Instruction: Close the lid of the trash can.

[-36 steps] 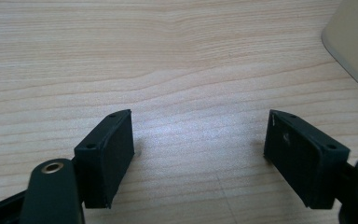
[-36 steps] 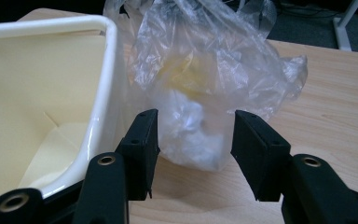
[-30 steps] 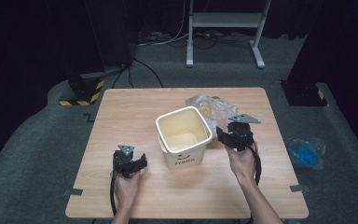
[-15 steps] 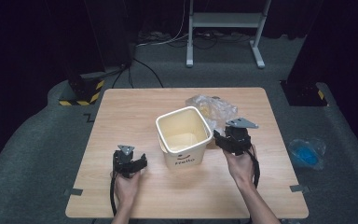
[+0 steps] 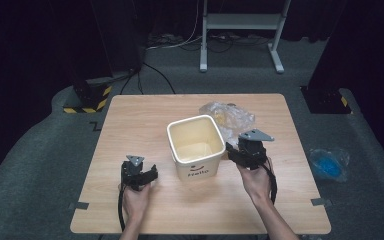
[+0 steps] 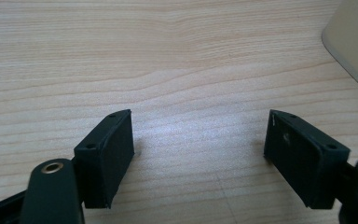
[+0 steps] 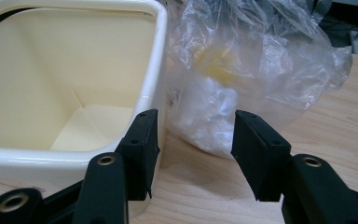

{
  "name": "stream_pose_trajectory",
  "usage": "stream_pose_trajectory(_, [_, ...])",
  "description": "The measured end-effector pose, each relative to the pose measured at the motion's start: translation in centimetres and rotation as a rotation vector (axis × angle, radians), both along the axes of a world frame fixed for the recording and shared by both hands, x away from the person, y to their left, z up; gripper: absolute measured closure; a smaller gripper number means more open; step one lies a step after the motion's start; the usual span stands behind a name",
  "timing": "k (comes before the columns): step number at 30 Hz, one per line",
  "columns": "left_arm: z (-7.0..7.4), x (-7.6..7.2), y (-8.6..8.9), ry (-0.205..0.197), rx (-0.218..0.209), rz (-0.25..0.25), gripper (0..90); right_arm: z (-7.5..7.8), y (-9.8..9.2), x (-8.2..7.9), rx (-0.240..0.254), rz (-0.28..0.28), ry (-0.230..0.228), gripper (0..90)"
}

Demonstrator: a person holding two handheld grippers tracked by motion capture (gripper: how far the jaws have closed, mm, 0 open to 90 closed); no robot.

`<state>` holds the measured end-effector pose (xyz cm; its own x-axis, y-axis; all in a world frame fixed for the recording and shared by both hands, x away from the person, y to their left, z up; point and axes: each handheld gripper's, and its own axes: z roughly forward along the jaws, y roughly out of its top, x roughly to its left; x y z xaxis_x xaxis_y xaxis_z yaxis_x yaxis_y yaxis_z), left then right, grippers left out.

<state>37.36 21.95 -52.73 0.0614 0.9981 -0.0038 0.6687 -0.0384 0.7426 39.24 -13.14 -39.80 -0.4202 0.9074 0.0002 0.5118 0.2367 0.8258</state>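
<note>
Right gripper [image 7: 196, 149]: jaws parted, grasping nothing, poised just beside the right wall of the cream square bin [image 5: 196, 147]; one jaw nearly against that wall. Clear plastic bag [image 7: 256, 70]: crumpled, touching the bin's far-right side, ahead of the jaws. Left gripper [image 6: 198, 156]: jaws wide, empty, over bare wooden table [image 6: 168, 56], left of the bin.

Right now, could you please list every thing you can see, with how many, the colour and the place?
table: one, light wood, centre.
bin: one, cream, open, middle of table.
plastic bag: one, clear, crumpled, behind the bin at its right.
blue bag: one, on the floor, right of table.
metal stand: one, grey, on the floor behind the table.
left gripper: one, black, open, low over the bare table.
right gripper: one, black, open, at bin's right wall, facing the plastic bag.
</note>
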Motion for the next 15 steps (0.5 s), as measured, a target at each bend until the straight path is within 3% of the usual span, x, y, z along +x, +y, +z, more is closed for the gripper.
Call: stream_pose_trajectory(15, [0.00, -0.01, 0.00, 0.001, 0.000, 0.001, 23.9, -0.04, 0.54, 0.20, -0.006, 0.010, 0.000, 50.2])
